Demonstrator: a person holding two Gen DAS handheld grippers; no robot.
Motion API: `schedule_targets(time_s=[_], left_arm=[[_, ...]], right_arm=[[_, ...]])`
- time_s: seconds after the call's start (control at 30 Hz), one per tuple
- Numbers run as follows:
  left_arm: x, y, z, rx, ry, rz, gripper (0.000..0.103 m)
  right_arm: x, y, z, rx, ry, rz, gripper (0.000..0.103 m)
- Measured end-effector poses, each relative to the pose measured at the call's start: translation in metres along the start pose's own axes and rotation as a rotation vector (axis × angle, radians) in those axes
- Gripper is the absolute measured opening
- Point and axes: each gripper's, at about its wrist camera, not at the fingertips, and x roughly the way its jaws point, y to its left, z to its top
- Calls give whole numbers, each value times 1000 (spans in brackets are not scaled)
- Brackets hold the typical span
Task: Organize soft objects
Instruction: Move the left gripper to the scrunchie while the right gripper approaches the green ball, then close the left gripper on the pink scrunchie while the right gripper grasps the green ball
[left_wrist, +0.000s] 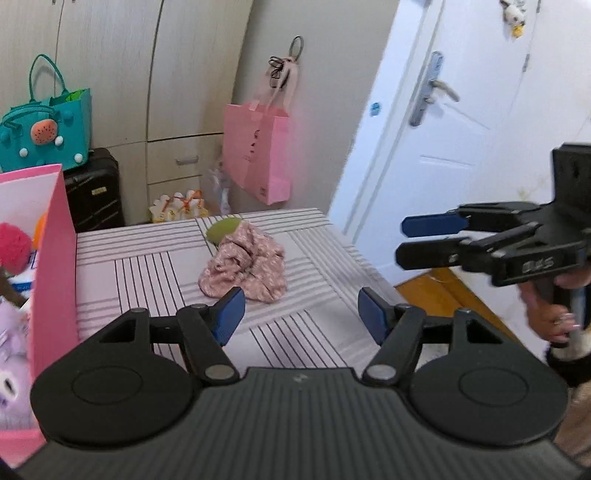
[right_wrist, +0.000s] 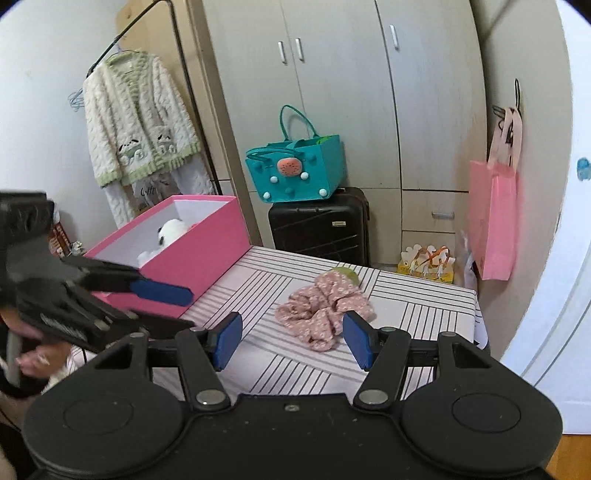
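Observation:
A crumpled pink floral soft toy with a green leaf top (left_wrist: 245, 264) lies on the striped table (left_wrist: 147, 258); it also shows in the right wrist view (right_wrist: 325, 310). A pink box (right_wrist: 199, 254) at the table's left holds plush toys, including a white one (right_wrist: 170, 232); in the left wrist view its wall (left_wrist: 51, 266) is close on the left. My left gripper (left_wrist: 301, 315) is open and empty, just short of the toy. My right gripper (right_wrist: 291, 341) is open and empty, near the toy; it also shows from the side in the left wrist view (left_wrist: 417, 240).
A teal bag (right_wrist: 295, 173) sits on a black suitcase (right_wrist: 321, 225) by the wardrobe. A pink paper bag (left_wrist: 256, 151) hangs on the wall. A white door (left_wrist: 461, 110) stands at right. A cream cardigan (right_wrist: 136, 125) hangs on a rack at left.

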Motion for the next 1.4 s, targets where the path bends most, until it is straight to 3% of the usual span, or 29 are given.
schedule_targets(time_s=[0.1,0.2,0.37,0.5,0.57,0.67,0.87,1.03,1.2,1.27,1.33,1.4], left_arm=[[30,0,2,29,-18,68,68],[63,7,7,50,-34,90,74],[112,20,14,-11,41,104,75],[142,24,9,16,135,139,75],[150,27,7,22,154,153,75],[149,25,9,59,111,200,75],[156,24,16,42,106,142,85],[169,23,12,74,115,178,85],[165,17,8,110,129,201,76],[162,14,8,112,127,181,60],[165,12,8,142,115,199,51],[165,11,7,161,93,216,29]], right_arm=[[17,-15,5,34,6,11,66],[35,-28,13,65,10,22,66],[80,-50,33,108,39,32,66],[121,-66,44,144,84,22,66],[143,-76,45,160,119,25,66],[170,-92,45,221,152,28,66],[205,-105,46,294,179,81,65],[226,-101,43,294,208,91,52],[227,-94,37,250,198,80,46],[224,-93,36,236,189,74,44],[219,-95,37,254,180,75,44],[213,-98,37,276,153,74,43]])
